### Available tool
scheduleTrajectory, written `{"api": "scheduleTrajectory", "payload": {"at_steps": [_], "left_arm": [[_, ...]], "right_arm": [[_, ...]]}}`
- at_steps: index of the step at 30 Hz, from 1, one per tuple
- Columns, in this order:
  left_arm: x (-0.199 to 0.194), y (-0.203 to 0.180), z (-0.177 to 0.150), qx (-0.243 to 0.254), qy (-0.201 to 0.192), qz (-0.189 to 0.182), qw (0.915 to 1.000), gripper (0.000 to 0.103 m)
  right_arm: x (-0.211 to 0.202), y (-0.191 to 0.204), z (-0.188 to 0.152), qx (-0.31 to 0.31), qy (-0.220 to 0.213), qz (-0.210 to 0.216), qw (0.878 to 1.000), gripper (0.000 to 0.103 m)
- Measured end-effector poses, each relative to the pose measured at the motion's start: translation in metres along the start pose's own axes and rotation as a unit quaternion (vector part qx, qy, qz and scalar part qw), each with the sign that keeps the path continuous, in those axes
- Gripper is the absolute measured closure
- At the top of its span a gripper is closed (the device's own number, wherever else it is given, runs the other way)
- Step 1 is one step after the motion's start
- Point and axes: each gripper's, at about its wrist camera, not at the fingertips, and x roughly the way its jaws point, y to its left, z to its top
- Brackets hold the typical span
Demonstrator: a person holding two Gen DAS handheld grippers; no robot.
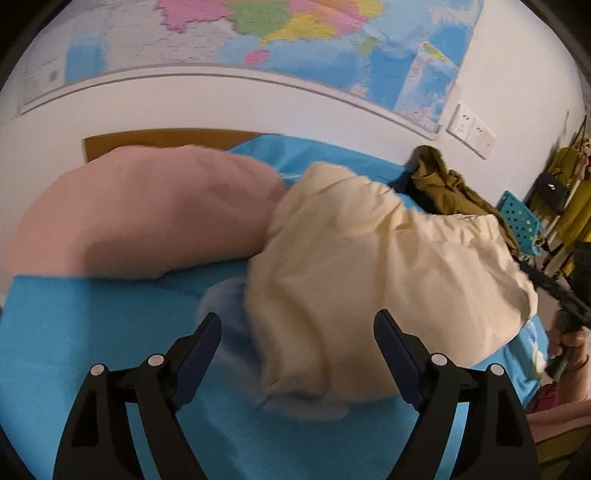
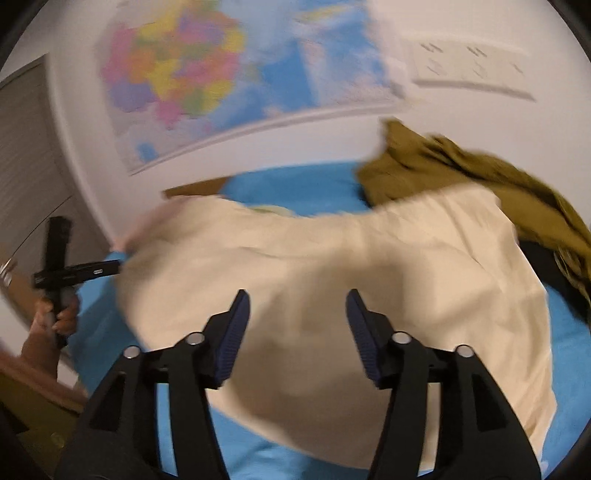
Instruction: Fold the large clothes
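A large cream garment [image 1: 369,266] lies rumpled on the blue bed sheet [image 1: 92,332], its near edge blurred. My left gripper [image 1: 297,325] hovers just in front of it with the jaws wide apart; the cloth shows in the gap but neither pad touches it. In the right wrist view the same cream garment [image 2: 369,277] spreads across the bed sheet [image 2: 295,184]. My right gripper [image 2: 298,299] stands open above it, pads clear of the fabric. A person's hand [image 2: 59,317] grips the other tool's handle at the left edge.
A pink pillow [image 1: 147,221] lies at the bed's far left. An olive garment [image 1: 443,188] is heaped against the wall at the far right, also the olive garment [image 2: 461,173]. A blue perforated basket [image 1: 521,221] stands beyond the bed. A wall map [image 1: 258,33] hangs behind.
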Motion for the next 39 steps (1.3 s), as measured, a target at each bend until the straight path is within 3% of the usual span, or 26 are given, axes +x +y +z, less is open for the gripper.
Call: {"api": "scheduleTrajectory", "payload": {"at_steps": [3, 7, 9, 11, 12, 13, 14, 16, 18, 19, 20, 21, 24, 27, 29, 31, 33, 37, 39], "left_arm": [[-0.004, 0.006, -0.013, -0.001, 0.009, -0.013, 0.9999, 0.026], [0.002, 0.008, -0.024, 0.008, 0.028, -0.022, 0.9993, 0.052], [0.006, 0.013, -0.026, -0.006, 0.030, -0.045, 0.9985, 0.065], [0.007, 0.015, -0.024, -0.015, 0.025, -0.058, 0.9979, 0.081], [0.008, 0.016, -0.022, -0.019, 0.027, -0.058, 0.9978, 0.093], [0.009, 0.019, -0.020, -0.029, 0.028, -0.061, 0.9973, 0.096], [0.007, 0.022, -0.017, -0.039, 0.023, -0.058, 0.9973, 0.098], [0.000, 0.023, -0.015, -0.040, 0.013, -0.045, 0.9981, 0.099], [-0.005, 0.023, -0.013, -0.038, 0.007, -0.020, 0.9990, 0.100], [-0.004, 0.022, -0.012, -0.037, 0.007, 0.013, 0.9992, 0.101], [0.002, 0.025, -0.012, -0.039, 0.018, 0.071, 0.9965, 0.101], [0.007, 0.030, -0.015, -0.050, 0.030, 0.087, 0.9946, 0.102], [0.006, 0.037, -0.023, -0.074, 0.027, 0.034, 0.9963, 0.099], [-0.006, 0.032, -0.026, -0.065, -0.002, 0.015, 0.9978, 0.074], [-0.013, 0.024, -0.025, -0.055, -0.013, 0.005, 0.9984, 0.068], [-0.015, 0.017, -0.024, -0.047, -0.016, -0.006, 0.9987, 0.050], [-0.014, 0.009, -0.023, -0.043, -0.017, -0.034, 0.9984, 0.044], [-0.012, -0.013, -0.025, -0.013, -0.018, -0.034, 0.9992, 0.037], [-0.013, -0.020, -0.027, -0.005, -0.018, -0.035, 0.9992, 0.032]], "right_arm": [[0.012, 0.038, 0.002, -0.058, 0.015, 0.045, 0.997, 0.033], [0.047, 0.094, -0.012, -0.156, 0.061, 0.059, 0.984, 0.030], [0.063, 0.110, -0.020, -0.193, 0.077, 0.058, 0.976, 0.030], [0.075, 0.122, -0.030, -0.234, 0.079, 0.027, 0.969, 0.030], [0.081, 0.125, -0.033, -0.250, 0.084, 0.004, 0.964, 0.037], [0.086, 0.123, -0.033, -0.254, 0.088, -0.005, 0.963, 0.048], [0.084, 0.120, -0.032, -0.247, 0.090, 0.000, 0.965, 0.051], [0.075, 0.112, -0.021, -0.219, 0.080, 0.016, 0.972, 0.065], [0.065, 0.104, -0.014, -0.193, 0.065, 0.027, 0.979, 0.069], [0.065, 0.100, -0.013, -0.182, 0.064, 0.028, 0.981, 0.069], [0.067, 0.097, -0.015, -0.172, 0.069, 0.033, 0.982, 0.068], [0.073, 0.093, -0.020, -0.160, 0.086, 0.040, 0.982, 0.066], [0.075, 0.094, -0.029, -0.164, 0.089, 0.027, 0.982, 0.055], [0.066, 0.093, -0.026, -0.155, 0.076, 0.021, 0.985, 0.048], [0.055, 0.099, -0.021, -0.166, 0.055, 0.022, 0.984, 0.038], [0.048, 0.110, -0.019, -0.186, 0.037, 0.026, 0.981, 0.034], [0.048, 0.121, -0.019, -0.210, 0.032, 0.027, 0.977, 0.026], [0.072, 0.134, -0.032, -0.254, 0.060, 0.009, 0.965, 0.027], [0.091, 0.136, -0.044, -0.283, 0.087, -0.022, 0.955, 0.034]]}}
